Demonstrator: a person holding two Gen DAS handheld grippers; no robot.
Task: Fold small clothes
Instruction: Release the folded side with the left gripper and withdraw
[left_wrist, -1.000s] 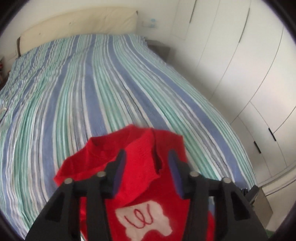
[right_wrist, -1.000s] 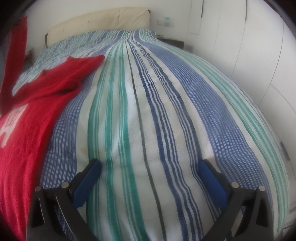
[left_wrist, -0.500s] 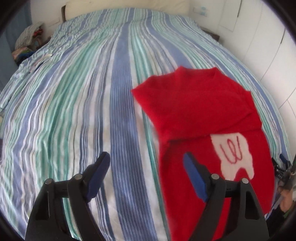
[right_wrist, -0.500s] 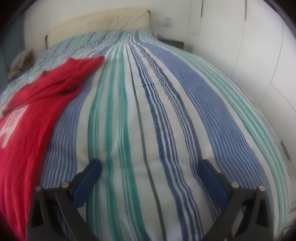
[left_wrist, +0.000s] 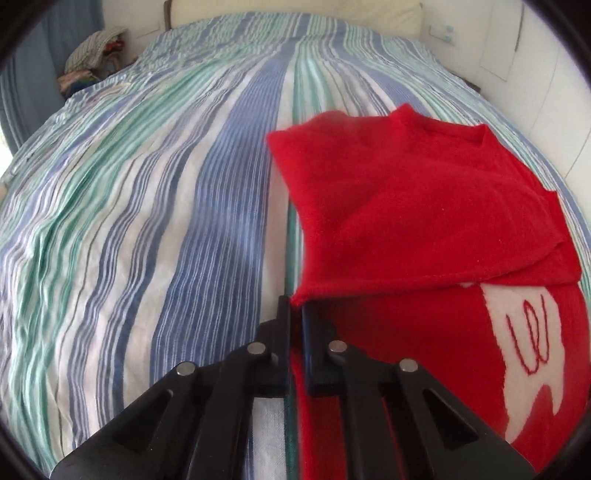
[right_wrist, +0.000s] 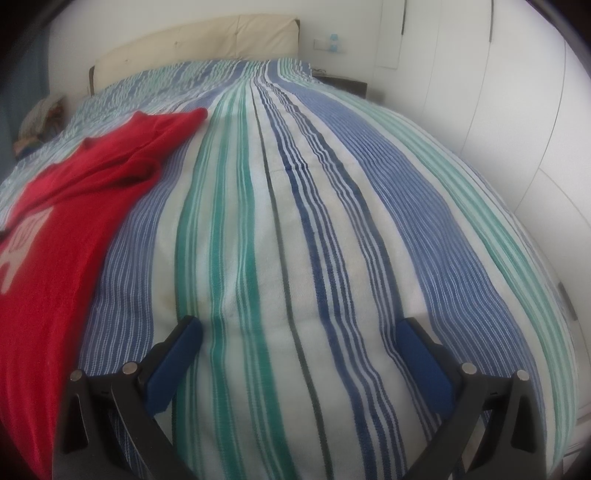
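Pinching the red sweater (left_wrist: 417, 206) edge between closed fingers, left gripper (left_wrist: 294, 314), right gripper (right_wrist: 301, 332) fingers spread wide over striped bedspread (right_wrist: 295, 221), sweater left of them

Left hand-held gripper (left_wrist: 294, 306) clamped, right (right_wrist: 301, 341) agape

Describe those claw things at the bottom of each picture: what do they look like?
Both are matte black, angular plastic frames with triangular cut-outs and round silver pins at the joints. The right gripper has two fingers faced with blue pads. The left gripper looks the same. No cables or markings show.
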